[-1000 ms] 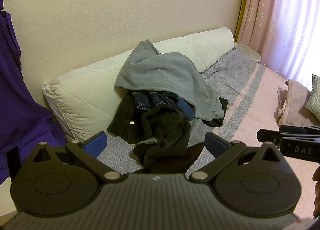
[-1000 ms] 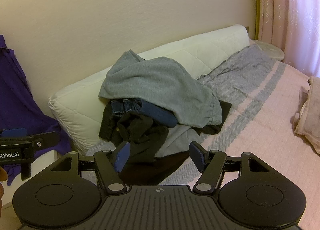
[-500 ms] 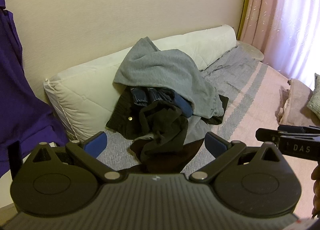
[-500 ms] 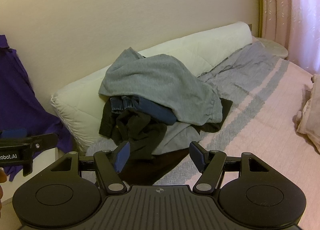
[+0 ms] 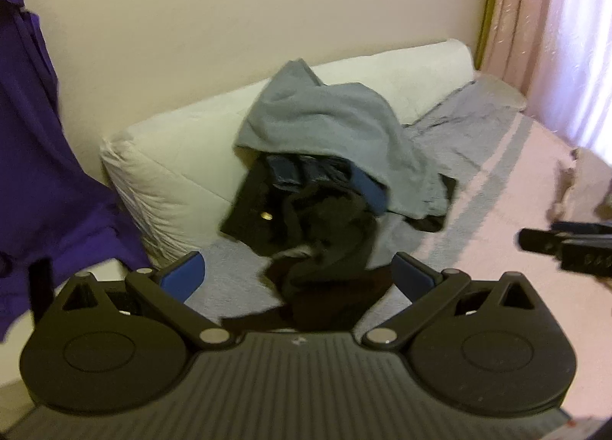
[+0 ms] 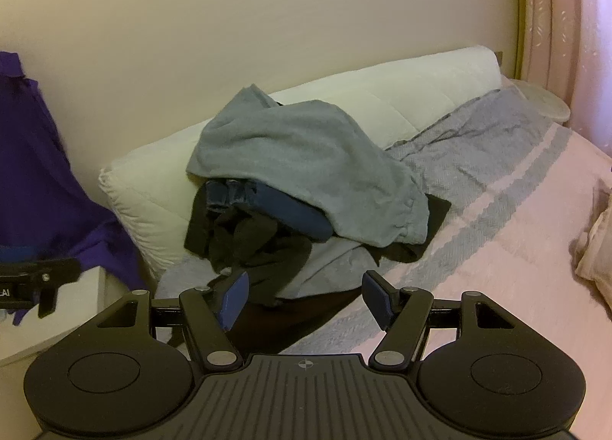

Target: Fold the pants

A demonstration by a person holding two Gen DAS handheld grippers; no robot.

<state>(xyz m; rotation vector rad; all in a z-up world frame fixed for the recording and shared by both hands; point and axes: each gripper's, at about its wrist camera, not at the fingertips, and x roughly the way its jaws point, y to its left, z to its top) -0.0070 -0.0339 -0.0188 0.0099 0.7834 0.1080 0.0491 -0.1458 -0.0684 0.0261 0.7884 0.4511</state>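
A bed (image 6: pixel 497 268) is seen, with a heap of clothes (image 6: pixel 306 187) piled against the white bolster (image 6: pixel 382 96): grey sweatpants (image 6: pixel 298 157) on top, denim (image 6: pixel 283 207) beneath, black garments (image 6: pixel 252 241) lowest. No containers are seen. Left gripper (image 5: pixel 298 273) and right gripper (image 6: pixel 304 296) are held wide open, empty, short of the heap; a tangled neighbouring garment could be dragged along if a layer is pinched blindly.

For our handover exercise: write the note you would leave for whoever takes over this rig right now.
Left claw: open, empty, short of the pile.
Right claw: open, empty, also short of it.
Clothes pile lies against the white cushion on the bed: grey garment on top, blue and black ones beneath.
Done: nothing folded.
Left: pull out pants, spread them flat, fold.
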